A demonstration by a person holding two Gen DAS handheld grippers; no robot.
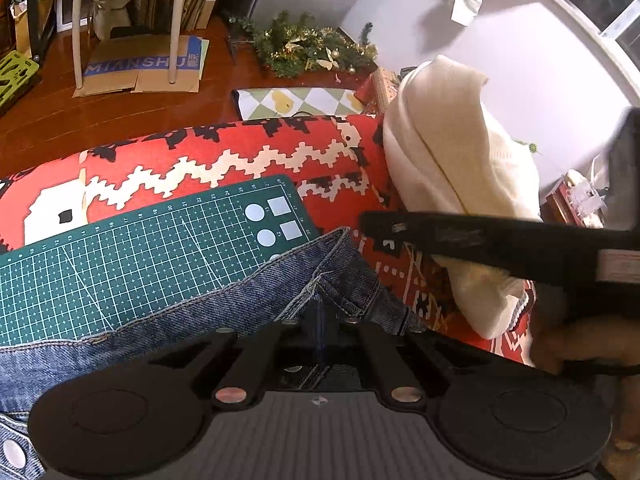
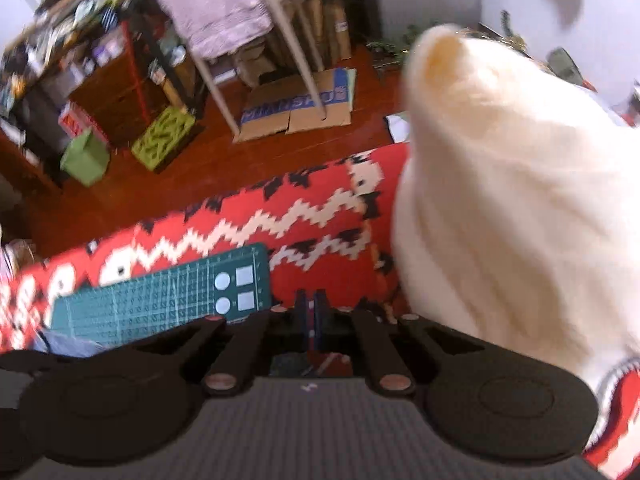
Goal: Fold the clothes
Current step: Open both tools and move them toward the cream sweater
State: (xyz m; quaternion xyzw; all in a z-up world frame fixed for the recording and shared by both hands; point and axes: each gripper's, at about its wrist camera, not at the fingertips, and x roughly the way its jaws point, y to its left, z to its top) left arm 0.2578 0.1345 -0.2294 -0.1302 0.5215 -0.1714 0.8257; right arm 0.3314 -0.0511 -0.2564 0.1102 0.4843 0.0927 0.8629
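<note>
Jeans (image 1: pixel 256 304) lie partly on the green cutting mat (image 1: pixel 132 248) and partly on the red patterned cloth (image 1: pixel 248 148) that covers the surface. In the left wrist view I read a hemmed or waistband edge running diagonally across the mat, with the denim bunched directly ahead of my left tongs (image 1: pixel 320 340). These tongs are drawn together on a ridge of that denim; a seam passes between the fingers.

A second garment, the cream knit sweater (image 1: pixel 452 184), sits heaped at the right end of the surface, rumpled and rounded, with no flat fold visible. In the right wrist view it fills the right half of the frame, just beside my right tongs (image 2: pixel 314 320). Those tongs are closed with only a narrow slit between the fingers, and I see no fabric caught in them. The view is motion-blurred, so I treat that reading as moderate in confidence.

Progress assessment: neither garment presents a finished, squared stack. The denim is creased and held, which I judge to be a fold in progress. The sweater remains to be flattened and folded. Whether any other clothes lie folded outside both views, I cannot tell.
</note>
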